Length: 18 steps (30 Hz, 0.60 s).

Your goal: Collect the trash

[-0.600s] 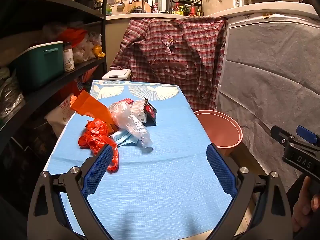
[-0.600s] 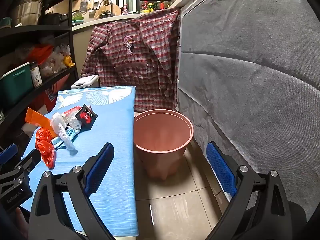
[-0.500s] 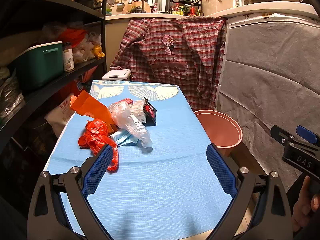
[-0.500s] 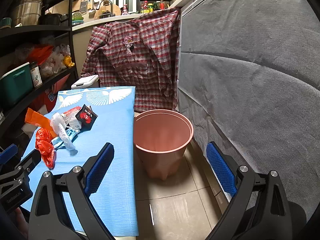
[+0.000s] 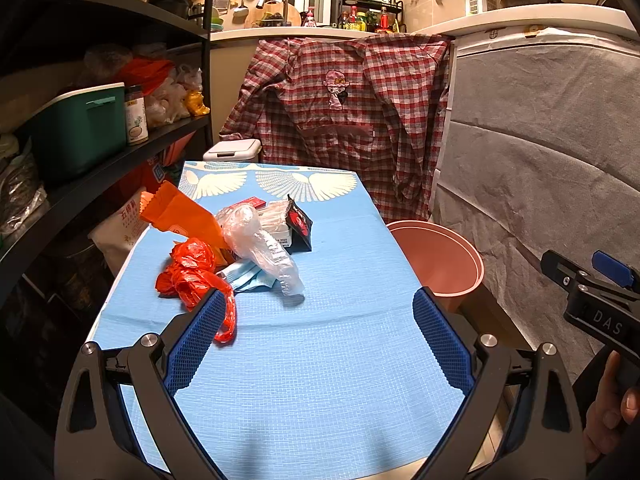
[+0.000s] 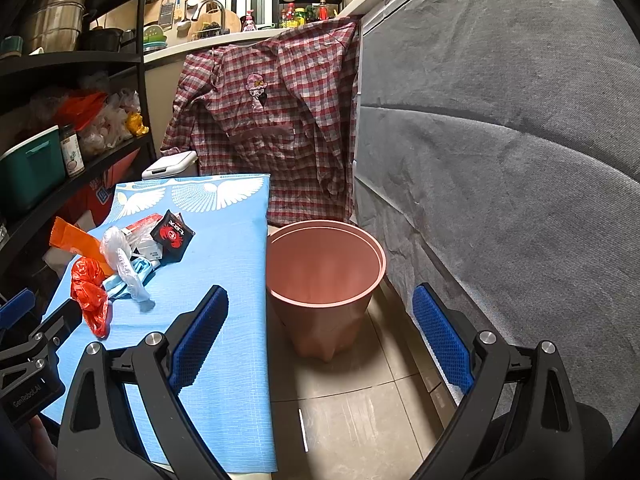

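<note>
Left gripper (image 5: 316, 340): my fingers spread wide, holding nothing, above the near table (image 5: 320, 380).
Right gripper (image 6: 320, 340): spread wide, empty, facing the pink bin (image 6: 326, 276) on the floor beside the table.
Trash location: heaped mid-table; red bag (image 5: 192, 272) nearest, clear bag (image 5: 260, 248) draped over the rest.
Risk: thin film may slip my pads, or one pull may drag tangled neighbours off the edge.
Risk: a release short of the bin drops trash on the floor.

A plaid shirt (image 5: 348, 120) hangs beside a shelf's green box (image 5: 76, 128).
</note>
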Each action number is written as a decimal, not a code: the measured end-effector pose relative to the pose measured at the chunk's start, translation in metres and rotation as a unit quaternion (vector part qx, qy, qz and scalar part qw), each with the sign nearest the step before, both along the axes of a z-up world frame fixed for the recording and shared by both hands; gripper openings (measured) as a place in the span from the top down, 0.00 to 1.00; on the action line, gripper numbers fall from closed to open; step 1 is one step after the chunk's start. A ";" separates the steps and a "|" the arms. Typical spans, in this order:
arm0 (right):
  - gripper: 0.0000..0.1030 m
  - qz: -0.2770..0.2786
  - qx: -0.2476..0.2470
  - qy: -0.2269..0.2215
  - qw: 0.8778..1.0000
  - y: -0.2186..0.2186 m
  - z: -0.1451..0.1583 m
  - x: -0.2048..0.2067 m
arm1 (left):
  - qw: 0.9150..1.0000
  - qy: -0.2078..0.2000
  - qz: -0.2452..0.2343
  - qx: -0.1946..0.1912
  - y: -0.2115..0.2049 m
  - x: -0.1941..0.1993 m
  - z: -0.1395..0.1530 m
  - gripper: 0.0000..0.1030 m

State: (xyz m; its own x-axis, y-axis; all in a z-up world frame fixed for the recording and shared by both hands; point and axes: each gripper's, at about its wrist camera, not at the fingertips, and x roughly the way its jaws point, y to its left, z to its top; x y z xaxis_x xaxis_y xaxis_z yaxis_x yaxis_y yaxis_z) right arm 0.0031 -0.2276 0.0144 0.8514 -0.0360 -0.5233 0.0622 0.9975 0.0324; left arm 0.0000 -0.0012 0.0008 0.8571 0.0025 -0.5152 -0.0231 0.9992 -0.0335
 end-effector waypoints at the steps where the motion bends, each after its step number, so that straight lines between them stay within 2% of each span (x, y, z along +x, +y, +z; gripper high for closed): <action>1: 0.11 0.000 0.000 0.000 1.000 0.000 0.000 0.000 | 1.000 0.000 0.000 0.000 0.000 0.000 0.000 0.11; 18: 0.11 -0.001 0.000 -0.002 1.000 0.000 0.001 0.000 | 1.000 0.000 0.000 0.000 0.000 0.000 0.000 0.11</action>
